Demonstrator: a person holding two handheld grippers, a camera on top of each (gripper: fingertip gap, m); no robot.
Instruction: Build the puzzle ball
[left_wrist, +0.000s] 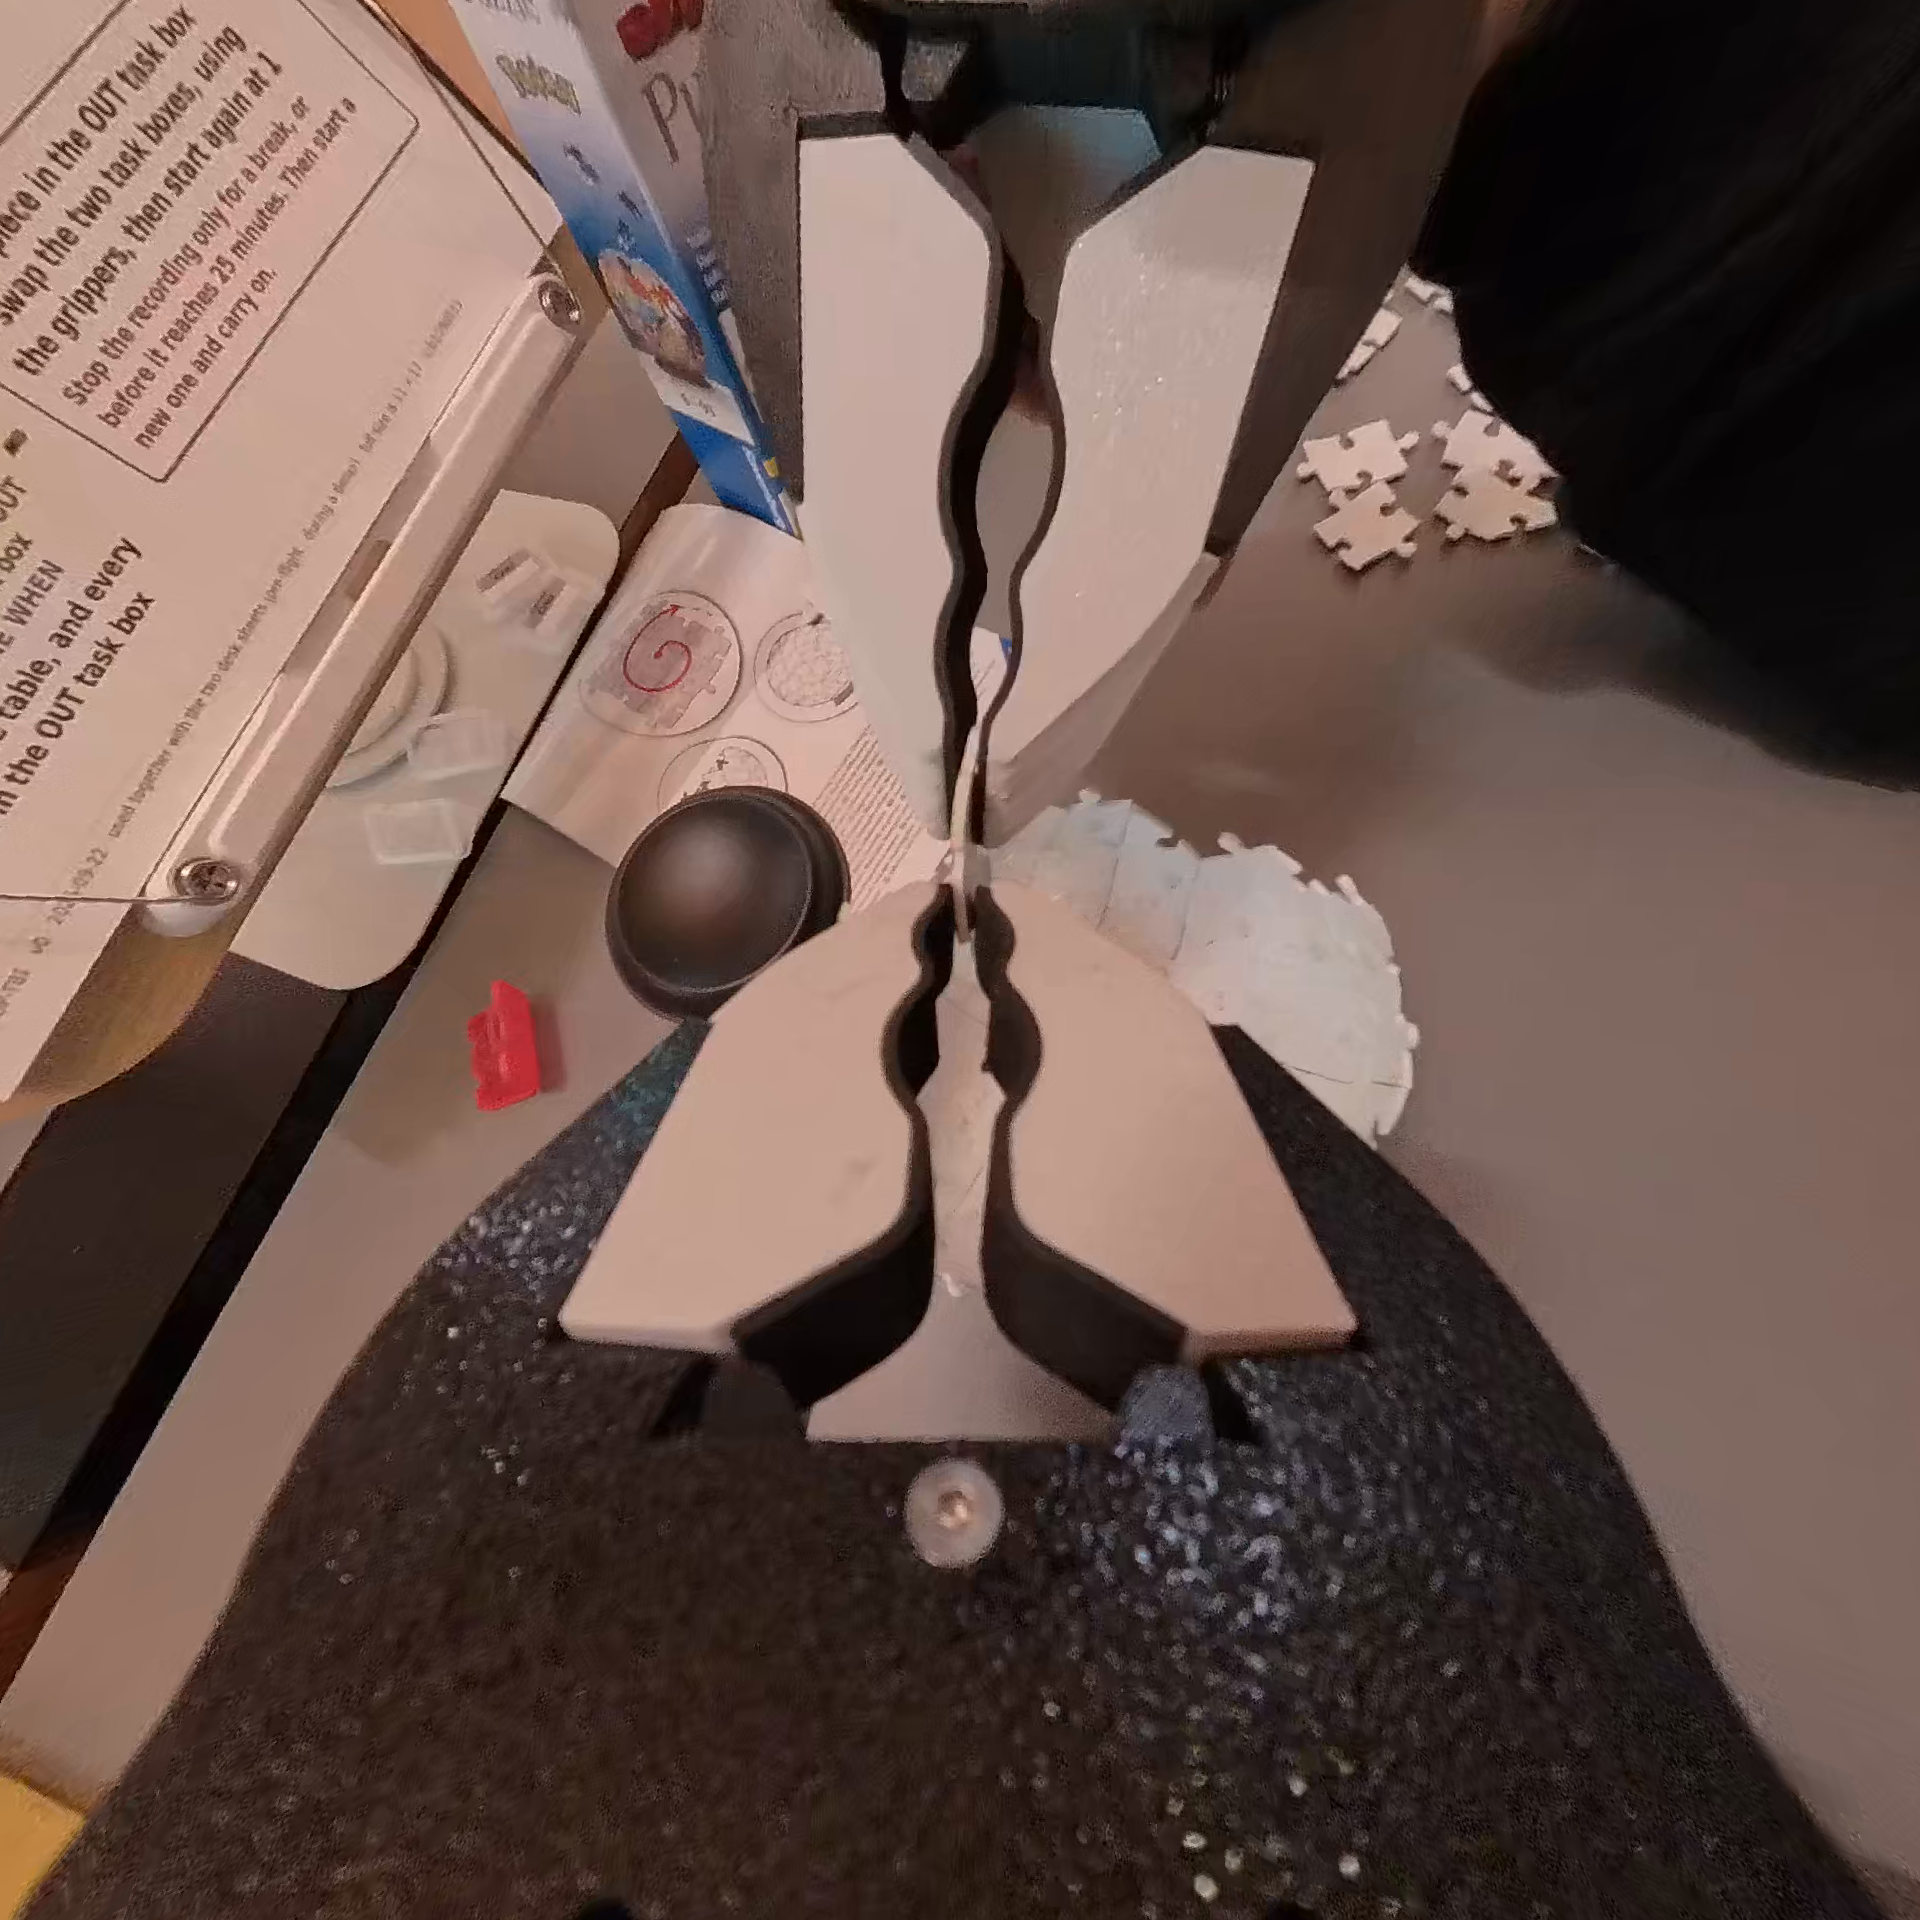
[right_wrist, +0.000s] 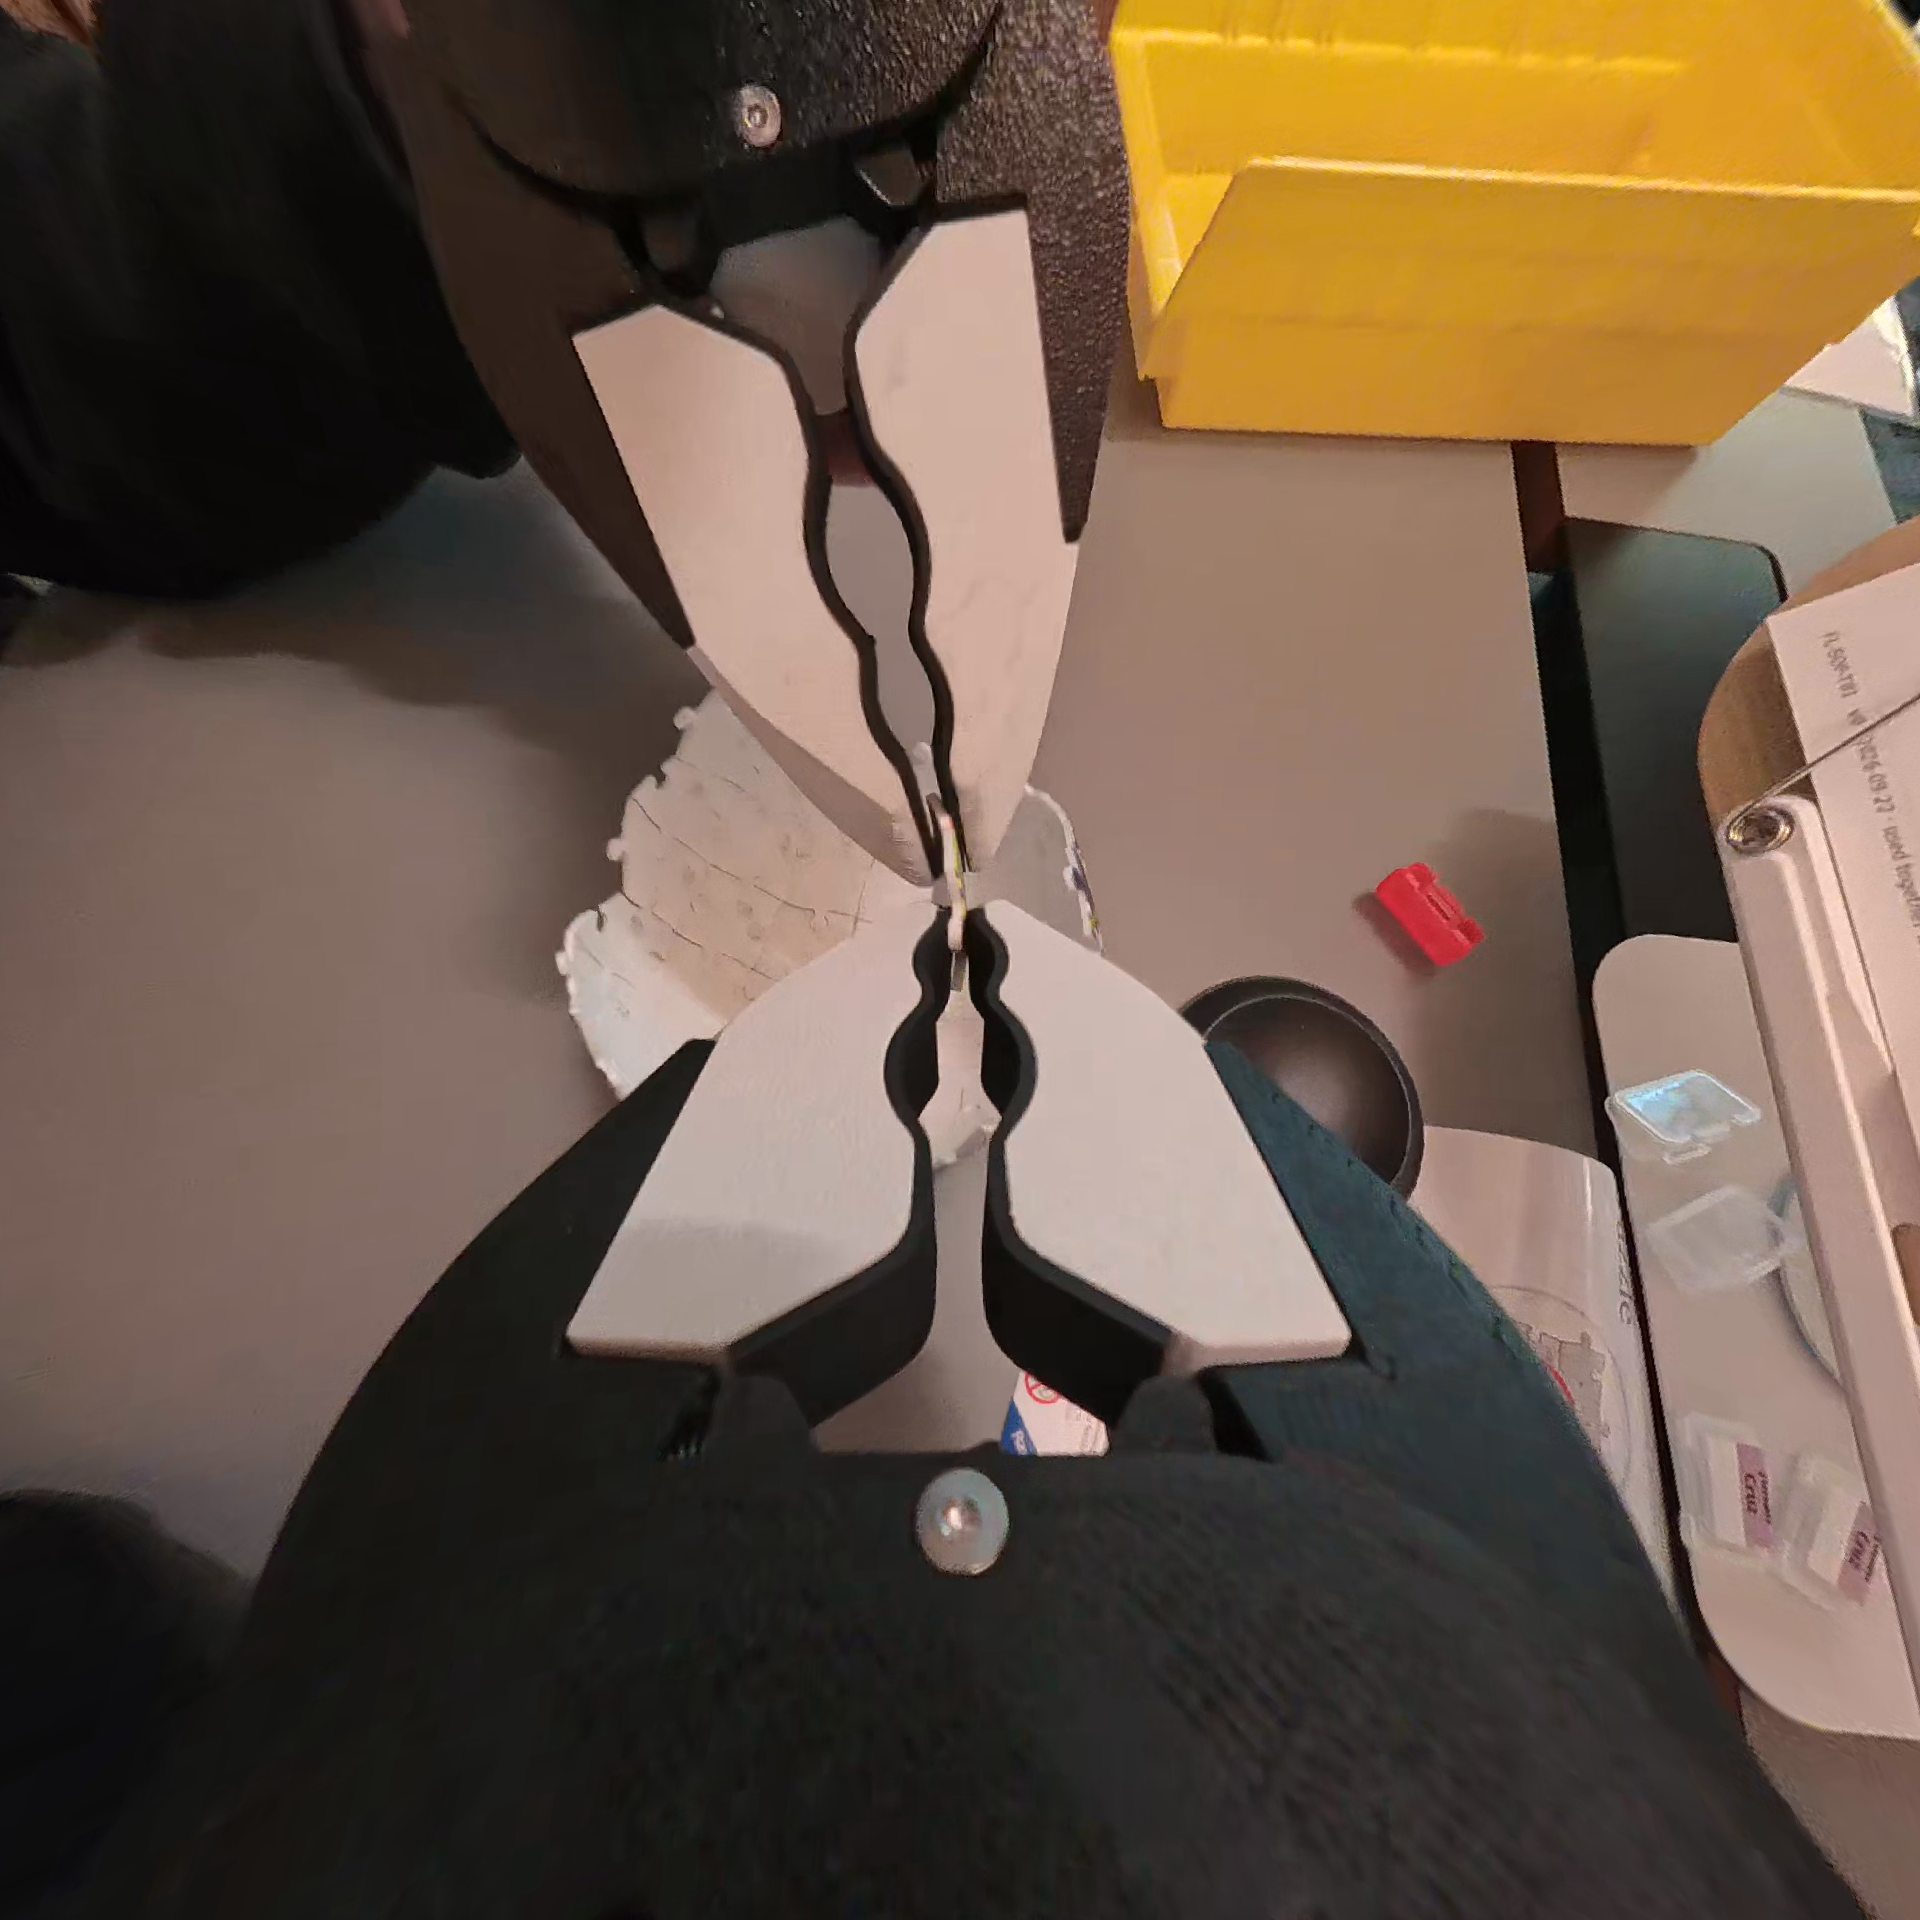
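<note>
A small puzzle piece (right_wrist: 951, 914) is pinched tip to tip by both the right gripper (right_wrist: 958, 951) and left gripper (left_wrist: 961, 914), above the half-built shell (right_wrist: 717, 883) mid-bench. Handover or alignment seems in hand; next, careful seating at the shell's edge is needed.

A small puzzle piece (right_wrist: 954, 914), white with a trace of colour along its edge, stands on edge above the grey table, pinched from opposite sides. Beneath it lies the partly built puzzle ball (left_wrist: 1262, 961), a curved white shell of joined pieces with knobbed, jagged edges, its pale inner side showing and a strip of printed colour along one rim in the right wrist view. Loose white pieces (left_wrist: 1366, 488), some joined in small clusters, lie scattered on the table well apart from the shell.
</note>
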